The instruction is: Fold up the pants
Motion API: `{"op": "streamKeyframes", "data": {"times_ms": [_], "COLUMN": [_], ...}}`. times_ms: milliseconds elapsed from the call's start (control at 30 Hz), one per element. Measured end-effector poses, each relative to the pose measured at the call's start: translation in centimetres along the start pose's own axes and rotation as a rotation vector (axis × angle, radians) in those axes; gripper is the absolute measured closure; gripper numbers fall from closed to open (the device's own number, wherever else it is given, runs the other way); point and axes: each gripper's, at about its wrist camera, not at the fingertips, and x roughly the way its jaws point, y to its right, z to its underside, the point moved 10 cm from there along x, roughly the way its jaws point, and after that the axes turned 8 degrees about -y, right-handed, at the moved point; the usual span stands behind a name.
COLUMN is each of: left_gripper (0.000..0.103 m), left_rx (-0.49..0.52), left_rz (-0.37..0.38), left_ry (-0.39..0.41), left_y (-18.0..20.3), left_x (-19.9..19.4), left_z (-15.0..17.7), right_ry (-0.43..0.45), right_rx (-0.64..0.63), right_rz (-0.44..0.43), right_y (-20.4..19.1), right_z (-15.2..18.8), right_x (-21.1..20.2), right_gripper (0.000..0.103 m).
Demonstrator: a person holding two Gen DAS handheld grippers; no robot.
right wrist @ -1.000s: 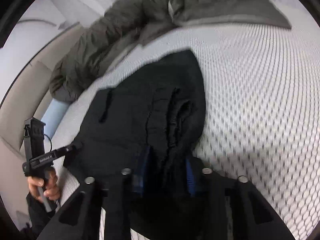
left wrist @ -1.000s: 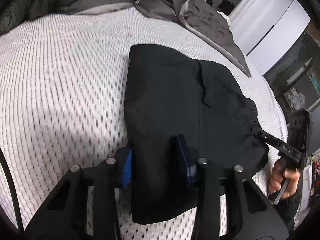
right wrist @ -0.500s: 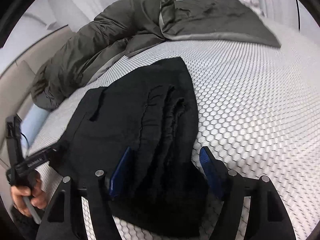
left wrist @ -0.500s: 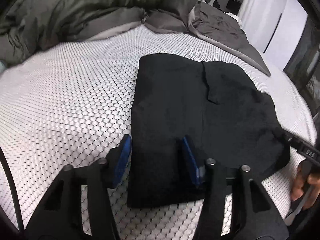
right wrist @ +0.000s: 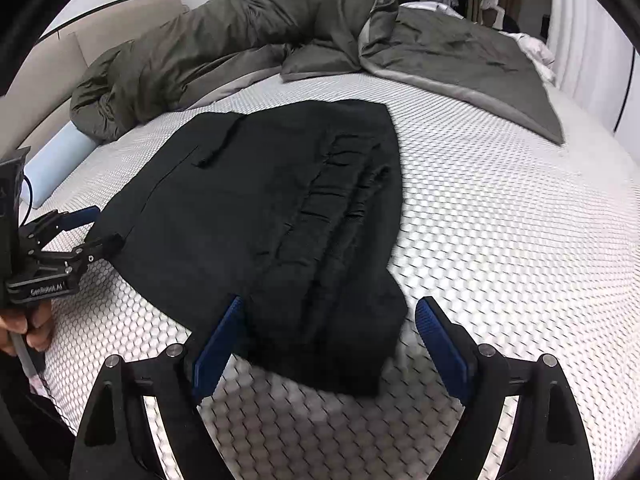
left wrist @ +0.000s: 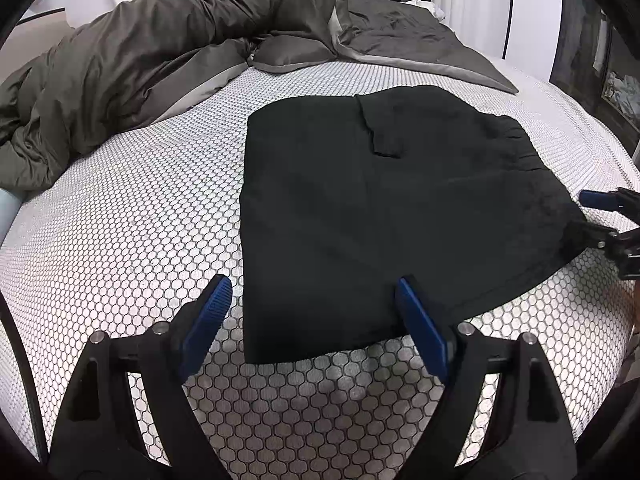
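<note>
The black pants (left wrist: 384, 216) lie folded into a flat packet on the white honeycomb-patterned mattress (left wrist: 120, 240); they rest just ahead of both tongs, one short end toward each. The left gripper (left wrist: 316, 312) has just been opening its jaws and now they stand wide apart; its blue pads (left wrist: 210, 312) press on nothing, one over the bare mattress just beside the near edge of the pants, the other over the cloth near the corner; I cannot tell if that pad touches the fabric. The right gripper (right wrist: 328, 336) has also just been opening and holds nothing; the gathered waistband end of the pants (right wrist: 332, 272) lies between its spread fingers (right wrist: 440, 340), with a gap on each side. In the right wrist view the left gripper shows at the far left of the pants, a hand (right wrist: 24, 328) around its handle; beyond the pants, away from both tongs, a crumpled grey-green duvet (left wrist: 160, 40) is piled along the bed; a pale blue bolster (right wrist: 56, 160) lies beside it.
</note>
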Motion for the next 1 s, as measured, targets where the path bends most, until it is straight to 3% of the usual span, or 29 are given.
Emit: {"op": "streamKeyframes", "data": {"times_ms": [67, 200, 267, 367, 500, 667, 800, 1000], "left_gripper": [0.021, 0.021, 0.015, 0.000, 0.000, 0.000, 0.000, 0.000], "left_rx": [-0.005, 0.000, -0.002, -0.020, -0.055, -0.109, -0.085, -0.049], "left_rz": [0.000, -0.025, -0.022, -0.003, 0.005, 0.035, 0.067, 0.045], "left_ry": [0.004, 0.086, 0.131, 0.211, 0.289, 0.333, 0.358, 0.386], "left_y": [-0.1, 0.0, 0.1, 0.4, 0.4, 0.3, 1.6, 2.5], "left_x": [-0.3, -3.1, -4.6, -7.1, -9.2, -10.9, -11.9, -12.6], "left_z": [0.2, 0.2, 0.3, 0.6, 1.5, 2.3, 2.6, 2.8], "right_ry": [0.015, 0.099, 0.166, 0.274, 0.352, 0.404, 0.434, 0.442], "right_rx": [0.011, 0.011, 0.011, 0.007, -0.022, -0.044, -0.084, -0.092], "right_rz": [0.022, 0.007, -0.009, -0.026, -0.045, -0.055, -0.064, -0.071], "right_y": [0.6, 0.4, 0.0, -0.6, -1.6, -3.4, -5.0, -5.7], "right_z": [0.6, 0.4, -0.1, -0.3, -0.1, 1.6, 2.2, 1.3], "right_x": [-0.6, -2.9, -4.2, -6.6, -8.6, -10.5, -11.2, -10.7], "right_gripper": [0.015, 0.013, 0.003, 0.000, 0.000, 0.000, 0.000, 0.000]}}
